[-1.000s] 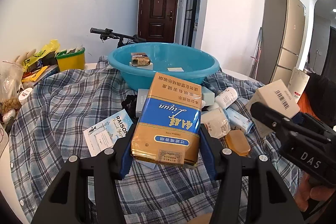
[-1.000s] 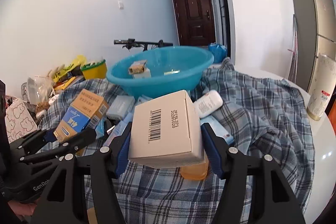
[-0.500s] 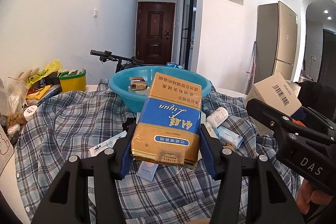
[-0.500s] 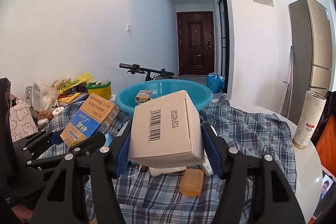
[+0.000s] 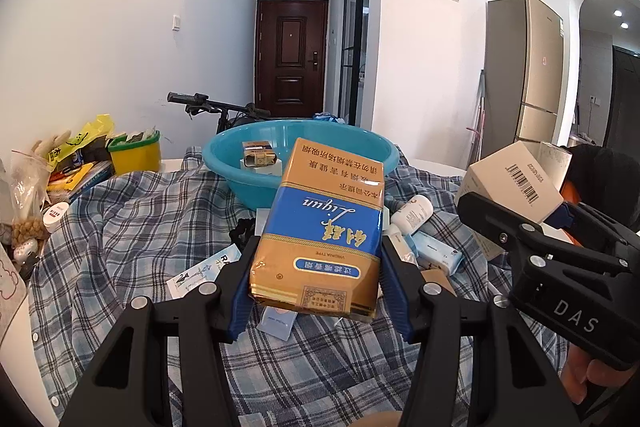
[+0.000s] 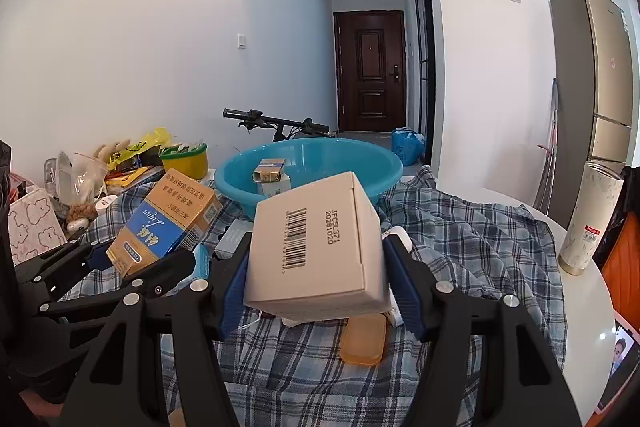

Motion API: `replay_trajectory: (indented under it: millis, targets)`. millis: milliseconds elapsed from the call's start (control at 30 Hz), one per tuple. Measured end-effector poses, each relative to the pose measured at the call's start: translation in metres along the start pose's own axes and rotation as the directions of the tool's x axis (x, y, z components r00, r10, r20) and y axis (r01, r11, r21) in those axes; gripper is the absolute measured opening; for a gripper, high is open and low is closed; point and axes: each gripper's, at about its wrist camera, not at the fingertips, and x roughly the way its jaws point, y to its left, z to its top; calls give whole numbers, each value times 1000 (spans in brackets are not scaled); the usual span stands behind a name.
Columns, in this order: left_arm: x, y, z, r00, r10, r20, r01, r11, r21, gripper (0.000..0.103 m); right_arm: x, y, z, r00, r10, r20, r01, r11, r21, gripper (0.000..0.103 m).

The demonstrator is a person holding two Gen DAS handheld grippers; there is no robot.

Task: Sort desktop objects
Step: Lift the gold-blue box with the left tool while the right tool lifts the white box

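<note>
My left gripper (image 5: 318, 291) is shut on a gold and blue carton (image 5: 322, 233) and holds it above the plaid cloth (image 5: 152, 227). The carton also shows in the right wrist view (image 6: 160, 227). My right gripper (image 6: 316, 291) is shut on a white cardboard box (image 6: 316, 247) with a barcode, lifted above the cloth; the box shows at the right of the left wrist view (image 5: 516, 183). A blue basin (image 5: 300, 155) with small boxes inside stands ahead of both grippers, also in the right wrist view (image 6: 320, 163).
Loose items lie on the cloth: a white bottle (image 5: 412, 211), wipes packs (image 5: 436, 255), a leaflet (image 5: 200, 271), an orange soap-like case (image 6: 362, 341). A yellow tub (image 5: 134, 155) and bags crowd the left. A tall cup (image 6: 588, 223) stands at the right edge.
Both grippers have lifted with their boxes, so the cloth and basin sit lower in view. Grips are unchanged.
</note>
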Motion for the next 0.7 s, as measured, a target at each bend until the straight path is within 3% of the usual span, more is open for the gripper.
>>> replay_trajectory:
  millis: [700]
  targets:
    - [1, 0, 1, 1000, 15, -3, -15, 1000, 4, 58, -2, -2, 1, 1000, -6, 6, 6, 1000, 3, 61]
